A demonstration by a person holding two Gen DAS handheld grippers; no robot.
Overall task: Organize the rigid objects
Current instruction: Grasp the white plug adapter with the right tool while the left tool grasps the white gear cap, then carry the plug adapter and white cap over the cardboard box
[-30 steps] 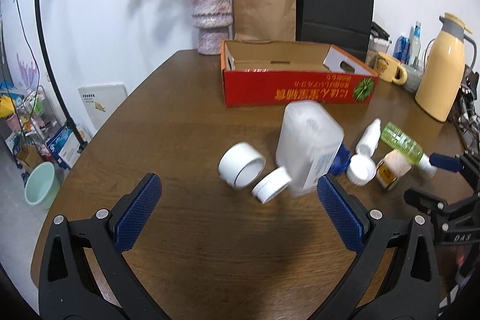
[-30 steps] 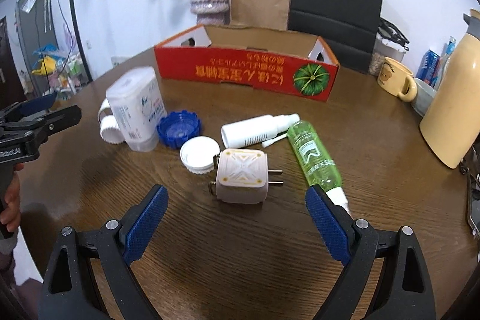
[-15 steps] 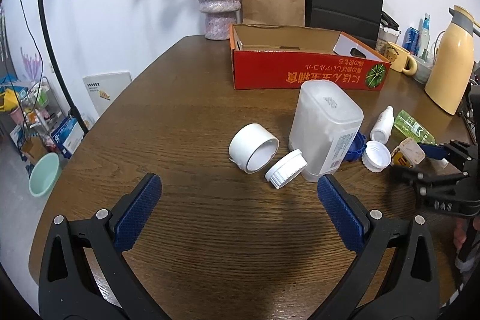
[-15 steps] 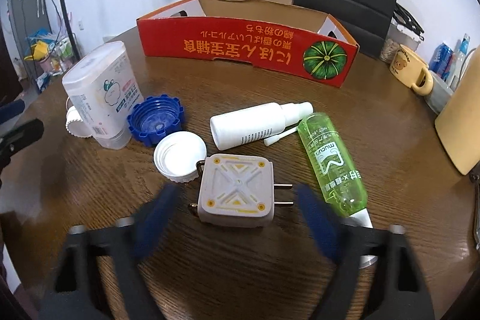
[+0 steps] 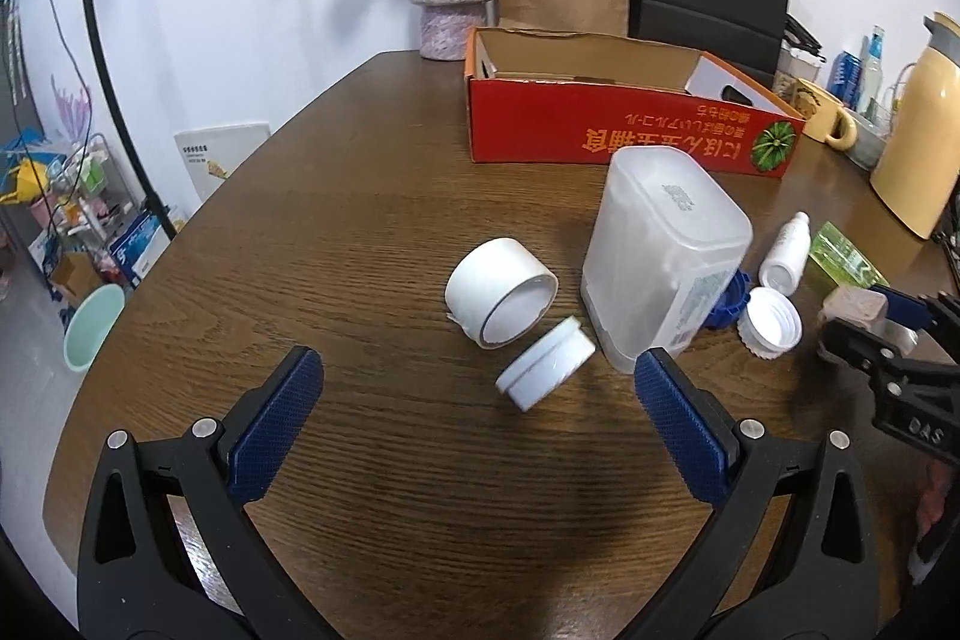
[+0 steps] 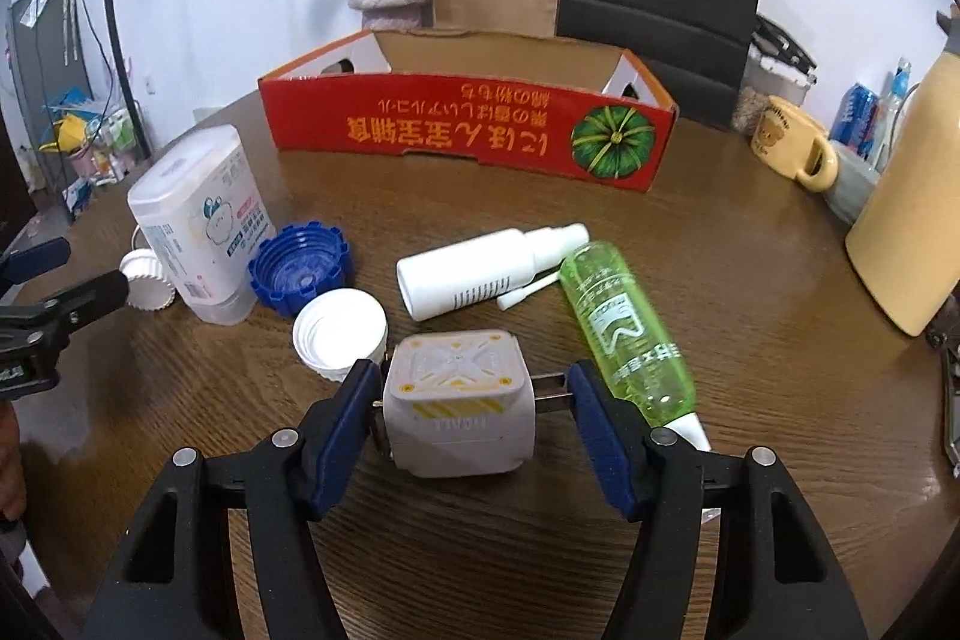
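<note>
Straddling the beige plug adapter [image 6: 459, 403], the right gripper [image 6: 468, 415] had its blue pads partly drawn in on either flank, the left pad just beside the body and the right pad near the prongs; whether they already pinched it could not be told. The adapter lay on the wooden table [image 6: 750, 292] dead ahead at twelve o'clock, its prongs pointing to three o'clock, so its long axis ran across the jaws. A white cap [image 6: 339, 334] sat touching or nearly touching at ten o'clock, and a green bottle [image 6: 624, 334] lay close at two o'clock, likely to be nudged on a lift. The red box [image 6: 468, 130], probably the destination, stood farther off at twelve. The left gripper [image 5: 480, 400] hung spread wide and empty, with a small white jar [image 5: 546, 370] and tape roll [image 5: 501, 298] ahead.
</note>
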